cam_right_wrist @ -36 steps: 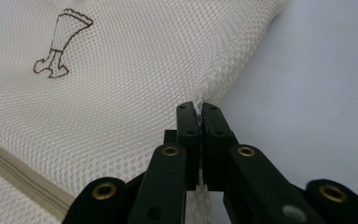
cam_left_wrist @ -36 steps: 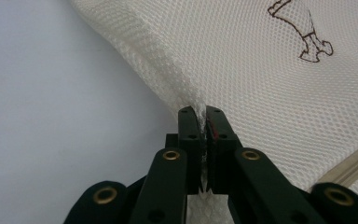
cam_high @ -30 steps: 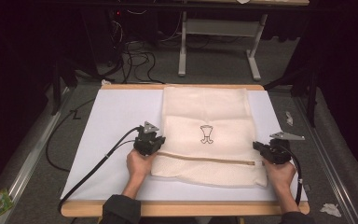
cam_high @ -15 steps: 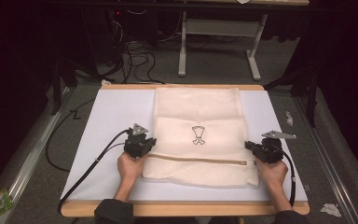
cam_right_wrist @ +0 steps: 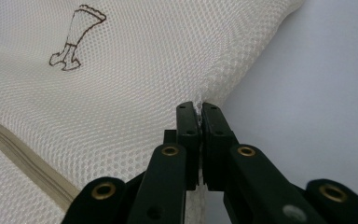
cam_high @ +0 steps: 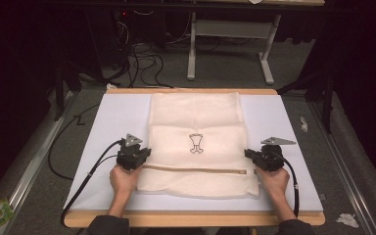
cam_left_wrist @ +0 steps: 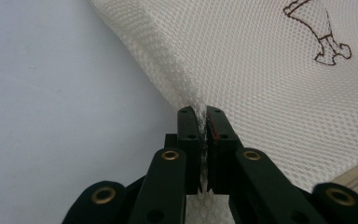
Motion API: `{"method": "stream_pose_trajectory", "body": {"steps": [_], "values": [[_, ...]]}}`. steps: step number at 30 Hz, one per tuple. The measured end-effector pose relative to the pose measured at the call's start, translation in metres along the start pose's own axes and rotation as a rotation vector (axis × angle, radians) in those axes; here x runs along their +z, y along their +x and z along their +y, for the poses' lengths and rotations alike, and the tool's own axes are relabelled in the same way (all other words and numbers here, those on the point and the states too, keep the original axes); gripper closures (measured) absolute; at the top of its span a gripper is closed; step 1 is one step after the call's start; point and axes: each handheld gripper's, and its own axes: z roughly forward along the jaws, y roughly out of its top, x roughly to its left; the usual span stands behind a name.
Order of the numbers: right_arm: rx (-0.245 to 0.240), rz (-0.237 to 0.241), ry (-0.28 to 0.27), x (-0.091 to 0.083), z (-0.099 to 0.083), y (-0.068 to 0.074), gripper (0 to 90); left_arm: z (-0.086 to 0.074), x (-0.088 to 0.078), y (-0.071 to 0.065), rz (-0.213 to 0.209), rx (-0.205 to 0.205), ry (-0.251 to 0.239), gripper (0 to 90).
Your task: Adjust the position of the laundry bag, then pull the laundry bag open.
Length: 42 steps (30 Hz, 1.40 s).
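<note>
Mesh bag lies flat in the middle of the counter, on its white cover; in the high view its long axis runs from the near edge to the far edge, and its far end reaches the far edge. A beige zipper crosses it from side to side near the near end, and a small dark printed drawing sits at its centre. The left tool is at the bag's left side edge and the right tool at its right side edge, both just above the zipper line, each held by a hand coming from the near edge.

In the left gripper view, the left tool has its jaws together, clamped on a raised fold of the mesh bag along its side edge, with the white cover to the left.

In the right gripper view, the right tool is likewise clamped on the bag's edge seam; the zipper runs off to the lower left.
</note>
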Motion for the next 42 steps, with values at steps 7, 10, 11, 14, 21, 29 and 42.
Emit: {"method": "stream_pose_trajectory", "body": {"steps": [7, 10, 11, 14, 21, 29, 42], "values": [[-0.019, 0.009, 0.01, 0.004, 0.0, 0.008, 88.2, -0.005, -0.003, 0.005, 0.011, -0.015, 0.003, 85.3], [-0.02, 0.01, 0.011, 0.004, 0.0, 0.008, 87.8, -0.007, -0.002, 0.004, 0.014, -0.005, 0.014, 85.2], [-0.02, 0.009, 0.012, 0.003, 0.0, 0.008, 87.7, -0.007, -0.002, 0.003, 0.016, -0.002, 0.016, 85.2], [-0.029, 0.006, 0.025, 0.006, 0.0, 0.007, 86.8, -0.009, -0.001, 0.003, 0.019, -0.002, 0.022, 84.5], [-0.023, 0.003, 0.032, 0.009, -0.002, 0.007, 84.2, -0.011, 0.002, 0.002, 0.028, 0.006, 0.023, 81.6], [-0.022, -0.008, 0.037, 0.007, -0.003, 0.008, 75.4, -0.014, 0.001, -0.001, 0.046, 0.013, 0.01, 73.1], [0.014, -0.017, 0.007, -0.008, -0.017, 0.003, 51.2, -0.01, -0.014, -0.028, 0.061, 0.084, -0.053, 48.8]]}}
